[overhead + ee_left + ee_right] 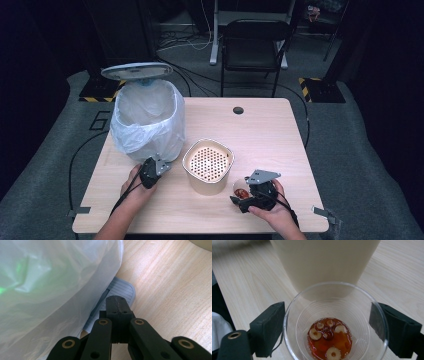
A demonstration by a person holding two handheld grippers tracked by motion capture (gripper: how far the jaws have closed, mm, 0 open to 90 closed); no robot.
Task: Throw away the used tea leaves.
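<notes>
My right gripper (241,191) sits at the table's front right, shut on a clear plastic cup (239,187). In the right gripper view, the black pads (270,325) press the rim of the cup (332,305) from both sides. A little red liquid with round slices lies in its bottom. Just behind the cup stands a cream container (208,167) with a perforated insert, and its wall (324,262) rises close ahead. My left gripper (117,305) is shut and empty, with its tips over the grey ribbed pedal (123,288) at the foot of the bin (147,120).
The bin is lined with a white bag (50,285), and its grey lid (136,71) stands raised. The wooden table (270,135) has a cable hole (238,110) at the back. A black folding chair (252,45) stands beyond the table.
</notes>
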